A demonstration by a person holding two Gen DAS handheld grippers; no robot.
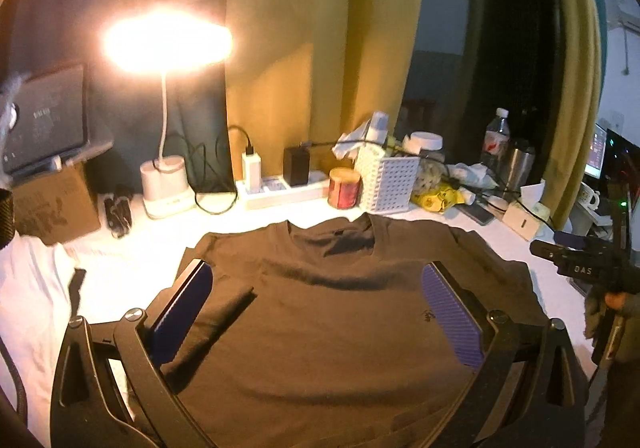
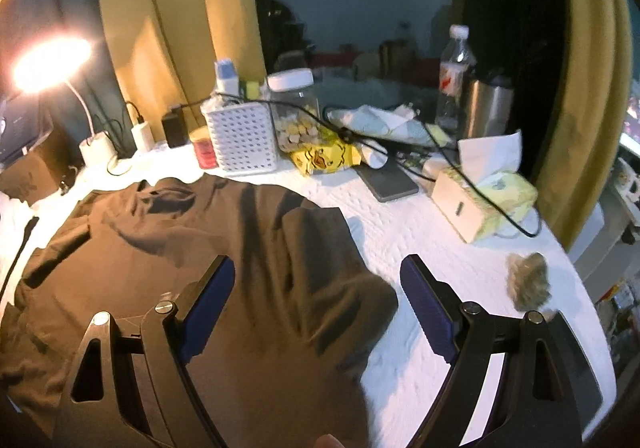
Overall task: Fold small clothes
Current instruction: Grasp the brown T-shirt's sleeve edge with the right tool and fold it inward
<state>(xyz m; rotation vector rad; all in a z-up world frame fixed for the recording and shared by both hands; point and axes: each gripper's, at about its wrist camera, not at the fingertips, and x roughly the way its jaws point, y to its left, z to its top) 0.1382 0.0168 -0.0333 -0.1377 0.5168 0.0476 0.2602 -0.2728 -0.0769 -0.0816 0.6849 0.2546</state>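
Two grippers, left gripper [image 1: 316,312] and right gripper [image 2: 318,304], are hovering with jaws spread empty over the flat brown T-shirt [image 1: 320,328], its collar at twelve o'clock, apparently lining up a fold.

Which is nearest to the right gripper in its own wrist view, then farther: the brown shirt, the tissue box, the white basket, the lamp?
From the right gripper:
1. brown shirt, under its fingers
2. tissue box, right
3. white basket, behind the shirt
4. lamp, far left
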